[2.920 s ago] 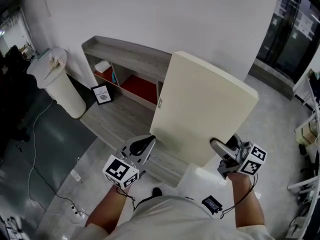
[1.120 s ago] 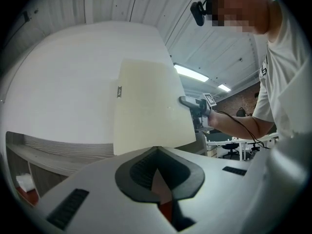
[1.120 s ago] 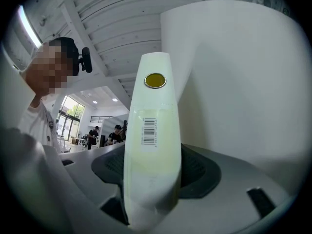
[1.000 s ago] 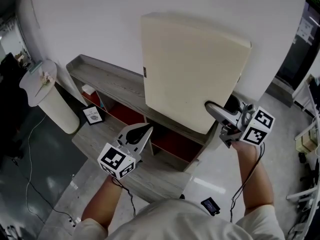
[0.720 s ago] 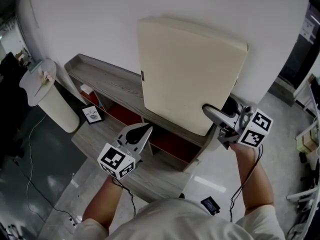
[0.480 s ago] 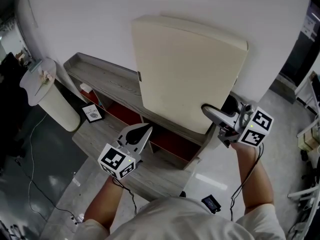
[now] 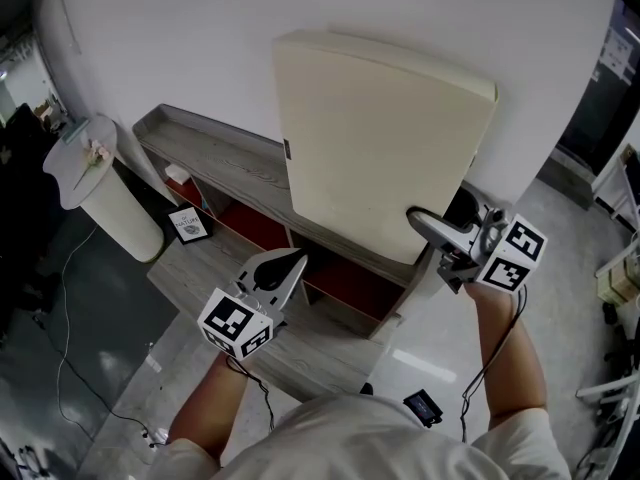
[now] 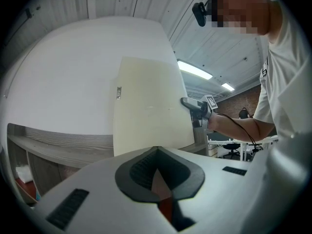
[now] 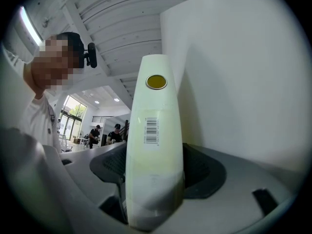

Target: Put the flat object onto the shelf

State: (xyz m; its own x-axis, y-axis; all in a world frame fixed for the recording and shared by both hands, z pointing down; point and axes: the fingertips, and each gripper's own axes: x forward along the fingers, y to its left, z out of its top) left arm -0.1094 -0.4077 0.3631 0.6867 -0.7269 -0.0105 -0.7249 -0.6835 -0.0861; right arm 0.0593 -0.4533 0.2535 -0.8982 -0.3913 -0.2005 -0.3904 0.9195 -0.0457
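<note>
My right gripper [image 7: 432, 230] is opening its jaws around the board [image 7: 380, 148], left gripper [image 7: 293, 261] jaws together; board could topple off the shelf [image 7: 225, 163].

Bright, even light falls from ceiling strips [image 8: 195, 69] above the left claw [image 8: 156, 149], whose close jaws blur; fisheye edges bend and darken.

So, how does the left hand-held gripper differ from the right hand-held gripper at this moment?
The left hand-held gripper has its jaws together with nothing between them. The right hand-held gripper has its jaws opening, with the cream board's edge between them. The left one is clear of the board, in front of the shelf; the right one is at the board's lower right corner. Both carry a marker cube.
</note>
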